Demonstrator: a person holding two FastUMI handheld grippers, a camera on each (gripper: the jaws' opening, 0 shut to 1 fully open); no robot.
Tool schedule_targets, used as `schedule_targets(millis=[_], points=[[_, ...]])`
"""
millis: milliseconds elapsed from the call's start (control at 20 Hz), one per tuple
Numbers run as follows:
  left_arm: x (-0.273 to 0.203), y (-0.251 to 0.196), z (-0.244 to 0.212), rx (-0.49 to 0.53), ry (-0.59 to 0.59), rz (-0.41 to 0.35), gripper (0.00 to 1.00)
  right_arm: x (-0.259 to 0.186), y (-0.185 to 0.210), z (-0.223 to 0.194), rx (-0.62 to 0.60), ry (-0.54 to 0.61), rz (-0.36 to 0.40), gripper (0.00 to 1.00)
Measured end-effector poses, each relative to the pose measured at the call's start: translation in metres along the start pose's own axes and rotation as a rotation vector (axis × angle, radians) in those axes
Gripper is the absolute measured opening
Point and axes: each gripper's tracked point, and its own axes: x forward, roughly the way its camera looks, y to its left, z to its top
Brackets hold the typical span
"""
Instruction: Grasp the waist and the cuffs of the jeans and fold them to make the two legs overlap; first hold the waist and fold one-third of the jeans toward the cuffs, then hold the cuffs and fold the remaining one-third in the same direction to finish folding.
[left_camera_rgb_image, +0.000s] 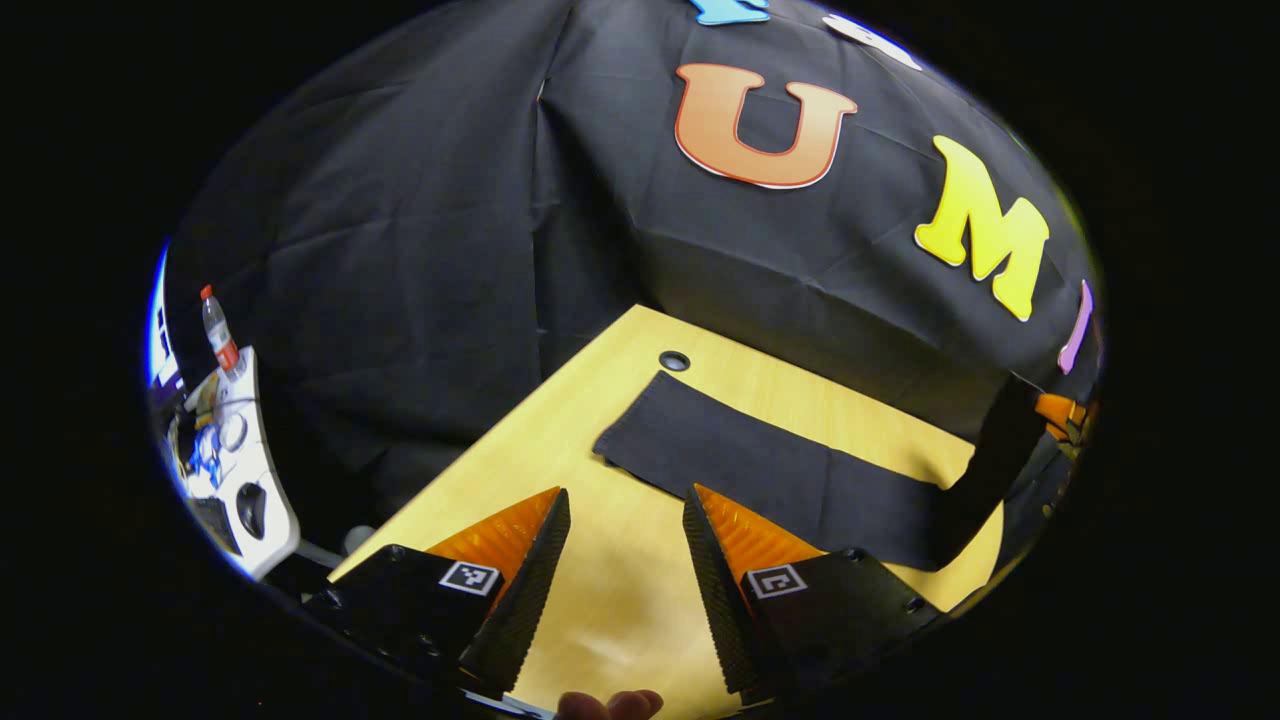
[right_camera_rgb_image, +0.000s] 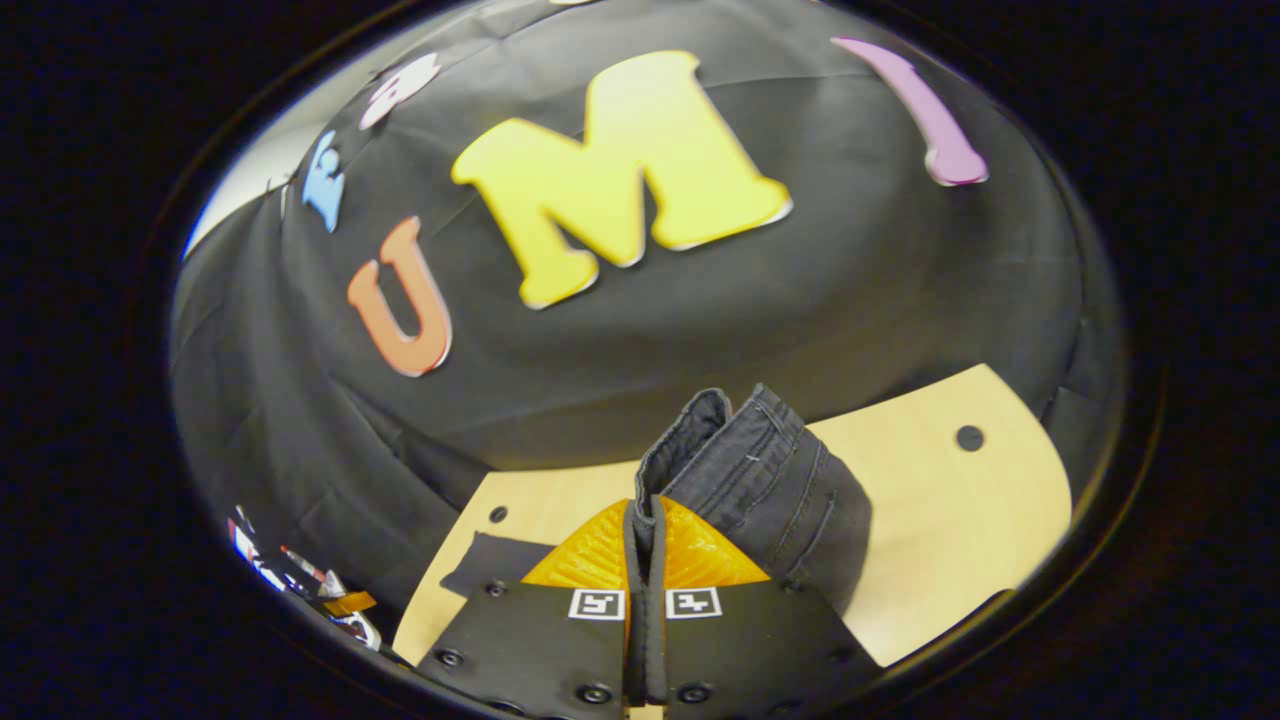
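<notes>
Jeans (right_camera_rgb_image: 760, 470) hang pinched in right claw (right_camera_rgb_image: 645, 525); left claw (left_camera_rgb_image: 625, 530) gapes wide above table (left_camera_rgb_image: 610, 610).

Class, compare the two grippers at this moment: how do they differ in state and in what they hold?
The left gripper is open with nothing between its fingers; the right gripper is shut on the jeans. The left hangs over bare table beside the flat jeans leg; the right lifts a bunched part of the jeans. Both point toward the table.
</notes>
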Motion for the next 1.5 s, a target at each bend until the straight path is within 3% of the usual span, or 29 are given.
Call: schedule_targets(millis=[50,300,450,550,600,750,900,1200,1250,1300,1500], points=[[0.001,0.012,0.000,0.002,-0.008,0.003,0.75,0.018,0.019,-0.024,-0.019,0.034,0.015,0.05],[0.006,0.041,-0.008,-0.108,0.015,-0.012,0.75,0.111,0.053,-0.161,-0.119,0.255,-0.022,0.01],[0.018,0.051,-0.007,-0.183,0.018,-0.018,0.75,0.124,0.049,-0.187,-0.226,0.310,-0.073,0.01],[0.034,0.054,-0.010,-0.244,0.041,-0.016,0.75,0.120,0.057,-0.207,-0.240,0.385,-0.010,0.07],[0.042,0.051,-0.014,-0.292,0.069,-0.029,0.75,0.114,0.065,-0.210,-0.209,0.418,0.042,0.14],[0.079,0.034,-0.027,-0.513,0.201,-0.101,0.75,0.084,0.078,-0.184,-0.229,0.390,0.070,0.98],[0.116,0.004,-0.039,-0.776,0.375,-0.172,0.75,0.044,0.071,-0.159,-0.229,0.343,0.080,0.99],[0.176,-0.019,-0.053,-0.963,0.632,-0.104,0.75,-0.043,0.001,-0.118,-0.181,0.258,-0.022,0.98],[0.183,-0.027,-0.048,-0.988,0.642,-0.107,0.75,-0.055,-0.012,-0.118,-0.160,0.254,-0.044,0.95],[0.189,-0.031,-0.046,-0.984,0.646,-0.103,0.76,-0.064,-0.024,-0.120,-0.137,0.254,-0.067,0.98],[0.214,-0.033,-0.057,-0.905,0.679,0.021,0.75,-0.091,-0.062,-0.137,-0.055,0.279,-0.130,0.97]])
